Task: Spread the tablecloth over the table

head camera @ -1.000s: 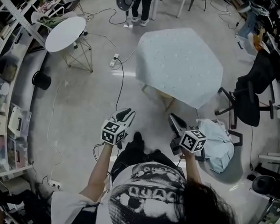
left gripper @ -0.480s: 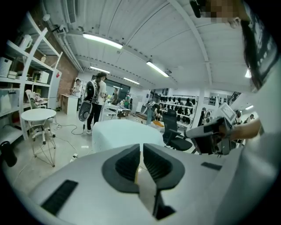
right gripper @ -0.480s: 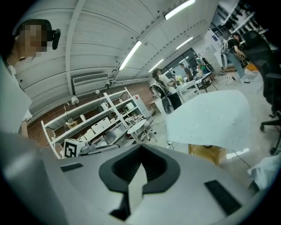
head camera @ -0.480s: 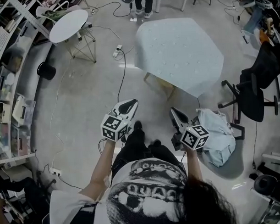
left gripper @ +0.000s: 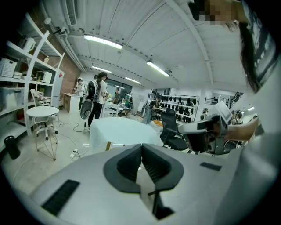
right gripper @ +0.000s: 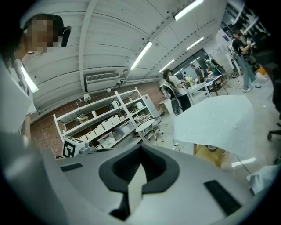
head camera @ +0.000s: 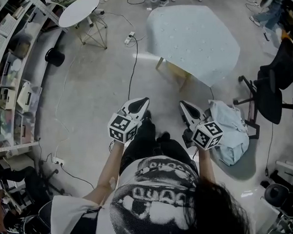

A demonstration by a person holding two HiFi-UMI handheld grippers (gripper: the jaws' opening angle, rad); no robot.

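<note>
Head view, tablecloth [head camera: 194, 40] draped over table [head camera: 160, 63], near corner toward right claw [head camera: 183, 104], clenched empty, left claw [head camera: 144, 101] likewise clenched empty

A round white table [head camera: 79, 10] stands at the far left, near shelves [head camera: 11, 80] and a black bin [head camera: 54, 57]. A cable [head camera: 134, 66] leaves a power strip [head camera: 130, 39]. A black chair [head camera: 275, 85] stands at the right.

White printed tee [head camera: 156, 188] — dark trousers [head camera: 148, 146]

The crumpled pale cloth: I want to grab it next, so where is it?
Head view, lower right: the crumpled cloth is heaped just right of the right gripper, below the covered table's near corner and beside the black office chair.
</note>
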